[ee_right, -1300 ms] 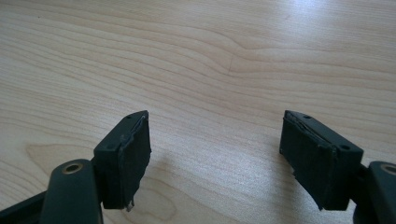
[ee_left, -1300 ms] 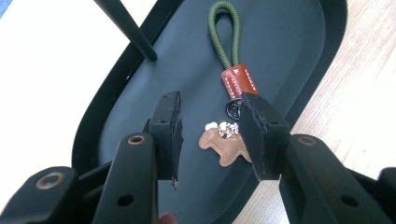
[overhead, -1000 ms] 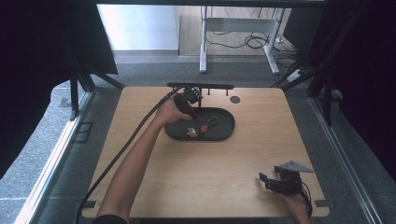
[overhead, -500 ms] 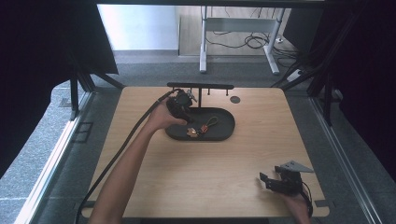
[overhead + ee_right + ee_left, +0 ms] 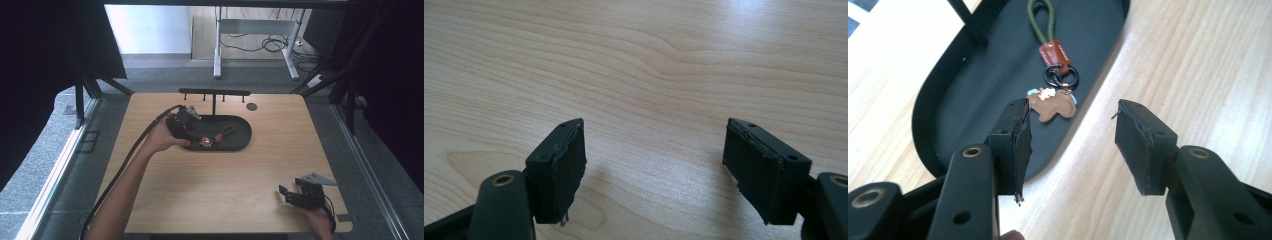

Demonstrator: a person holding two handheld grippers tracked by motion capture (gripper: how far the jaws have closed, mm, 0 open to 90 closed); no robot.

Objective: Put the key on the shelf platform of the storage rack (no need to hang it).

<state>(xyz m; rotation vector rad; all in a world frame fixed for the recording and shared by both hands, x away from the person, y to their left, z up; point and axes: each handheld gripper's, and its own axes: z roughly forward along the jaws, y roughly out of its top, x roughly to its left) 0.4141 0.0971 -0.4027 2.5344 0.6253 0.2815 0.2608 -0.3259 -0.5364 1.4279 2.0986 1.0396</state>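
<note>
A keychain (image 5: 1054, 54) with a green cord loop, a brown leather tag, a black ring and a brown charm (image 5: 1051, 106) lies in the black oval tray (image 5: 963, 100). In the high view the keychain (image 5: 216, 138) rests in the tray's (image 5: 242, 141) middle. My left gripper (image 5: 191, 136) hovers at the tray's left end. Its jaws (image 5: 1073, 111) have just been opening and stand apart with nothing between them, the charm just beyond the left fingertip. My right gripper (image 5: 286, 194) rests open near the table's front right corner, over bare wood (image 5: 655, 127).
A black T-shaped rack (image 5: 215, 93) with several pegs rises from the tray's far side. A small dark disc (image 5: 251, 106) sits on the wooden table (image 5: 225, 185) to the rack's right. A cable trails from the left gripper off the front left edge.
My left gripper has drawn back to the left, from over the tray's middle to its left end, and its jaws have spread. The keychain stays in the tray. The right gripper has not moved.
</note>
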